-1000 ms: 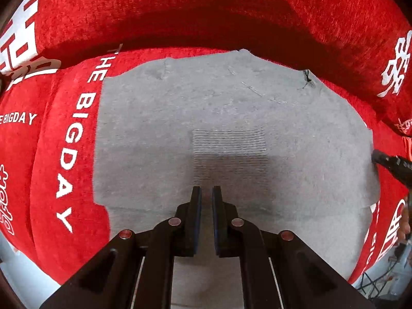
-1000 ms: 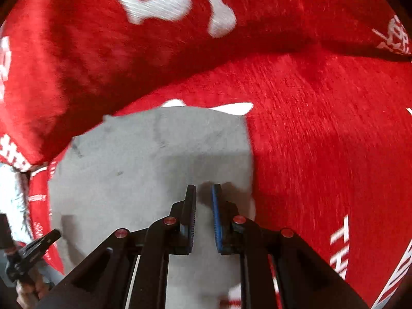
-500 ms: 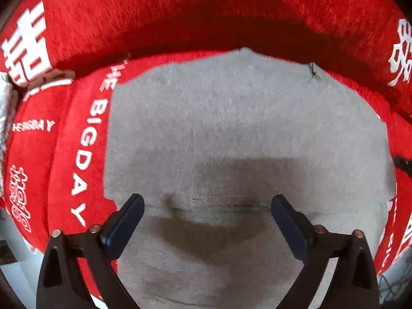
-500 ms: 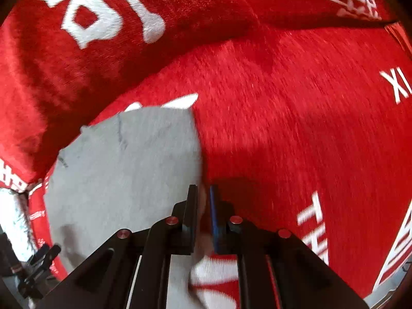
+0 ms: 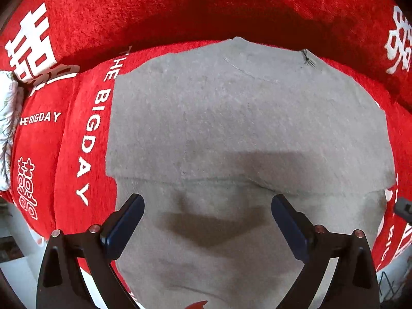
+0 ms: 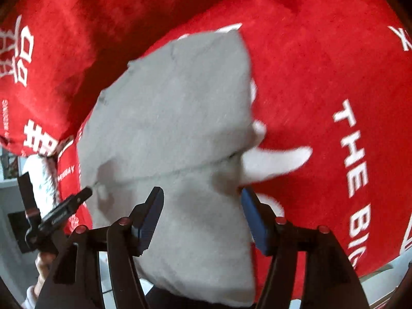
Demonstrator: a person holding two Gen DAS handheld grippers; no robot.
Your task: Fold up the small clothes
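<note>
Above folded grey garment [image 5: 244,118], left tongs [image 5: 207,219] wide, right tongs [image 6: 202,213] opening

We count one folded grey knit garment [image 5: 247,128], one red plush cover printed with white lettering [image 5: 64,154], and two black two-finger grippers [image 5: 206,221] [image 6: 202,213].

Lighting was bright and even, from overhead. The left gripper [image 5: 207,221] threw a soft dark shadow onto the grey cloth [image 5: 247,118], sharp view there. Right wrist view was smeared with motion blur, white lettering streaked. Heavy fisheye bending and black corners on both.
</note>
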